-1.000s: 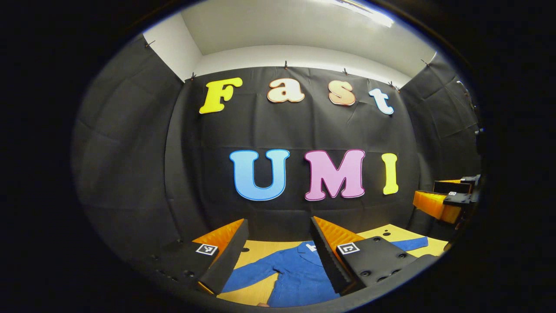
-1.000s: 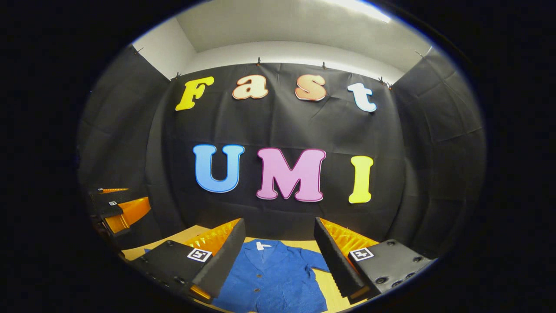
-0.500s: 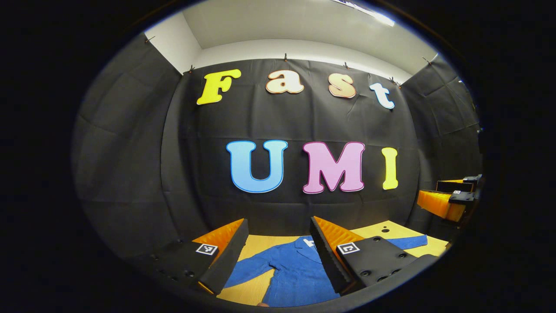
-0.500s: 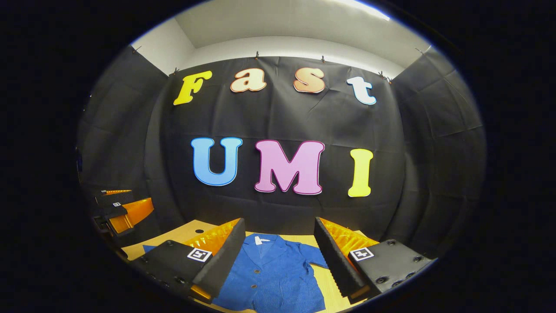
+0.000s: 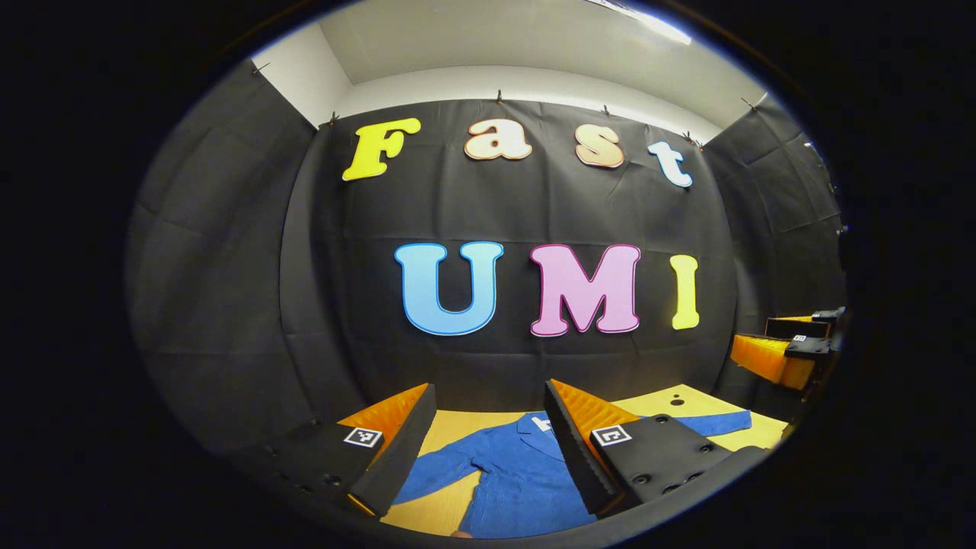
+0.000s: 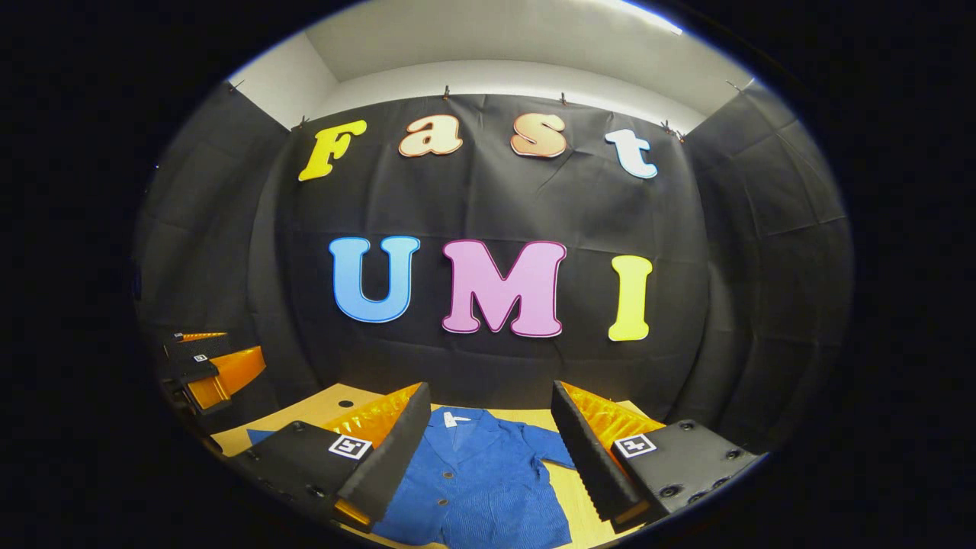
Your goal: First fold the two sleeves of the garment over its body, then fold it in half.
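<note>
A blue garment (image 6: 476,480) is laid flat, sleeves unfolded, on a wooden table (image 5: 450,438). Both views have been tipped slightly downward since a second ago. The left gripper (image 5: 488,446) and right gripper (image 6: 488,450) are held spread and empty above it; folding is judged not yet begun.

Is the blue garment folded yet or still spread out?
Spread: the blue garment lies flat on the table, one sleeve stretched outward.

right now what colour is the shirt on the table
Blue, plain. The shirt shows best in the right gripper view, lying on the table.
</note>
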